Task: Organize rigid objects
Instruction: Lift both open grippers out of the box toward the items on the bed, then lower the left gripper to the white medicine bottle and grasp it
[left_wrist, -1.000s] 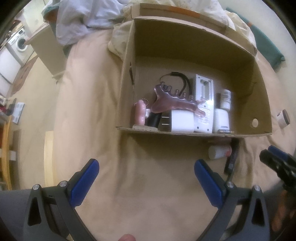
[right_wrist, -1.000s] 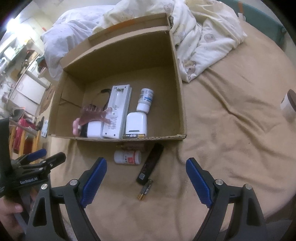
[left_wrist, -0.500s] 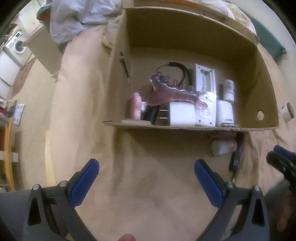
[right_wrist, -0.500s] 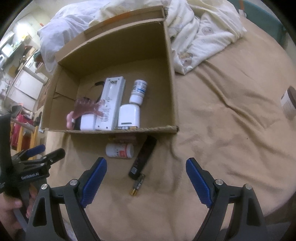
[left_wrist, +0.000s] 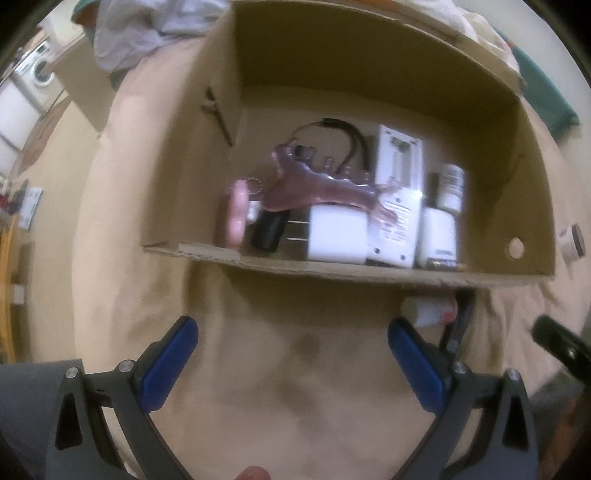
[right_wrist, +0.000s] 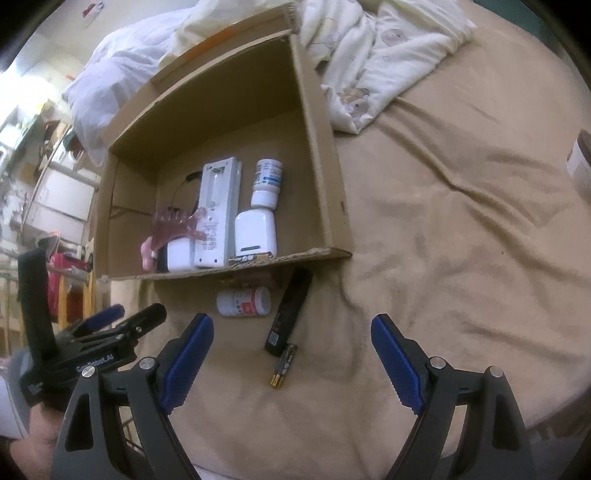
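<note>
My left gripper (left_wrist: 291, 354) hangs empty, jaws apart, before the cardboard box (right_wrist: 317, 147) already holding sorted items. Just outside its front wall on the bed (right_wrist: 461, 221) lie a pill bottle (right_wrist: 243, 302), remote (right_wrist: 290, 314) and battery (right_wrist: 282, 365); my right gripper (right_wrist: 291, 354), jaws apart, hovers over them, probably to collect them.

My bed's tan blanket (right_wrist: 461, 229) fills the view; cream bedding (right_wrist: 373, 55) lies rumpled at its far edge, a washing machine (left_wrist: 37, 74) far left.
</note>
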